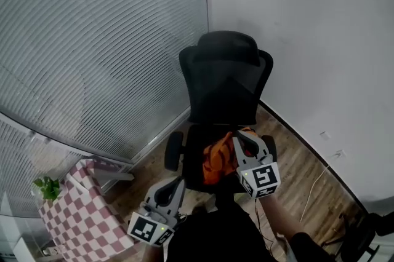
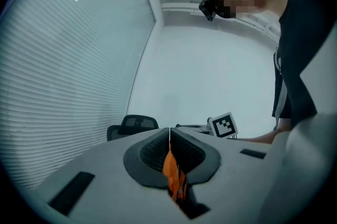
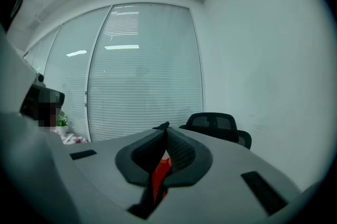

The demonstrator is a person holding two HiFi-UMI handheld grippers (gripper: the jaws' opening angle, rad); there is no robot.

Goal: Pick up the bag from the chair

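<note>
Orange bag (image 1: 217,159) is hanging over the seat of the black chair (image 1: 225,79), with the right claw (image 1: 237,138) pinching its fabric between closed jaws. The left claw (image 1: 175,186) (lower, nearer the person) is likewise clamping orange fabric.

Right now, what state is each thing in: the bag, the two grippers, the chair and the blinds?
orange bag: bunched up, pinched by both grippers, over the chair seat.
left gripper: jaws shut on orange fabric.
right gripper: jaws shut on orange fabric.
office chair: upright, in the corner, seat facing the person.
window blinds: lowered, slats closed.
</note>
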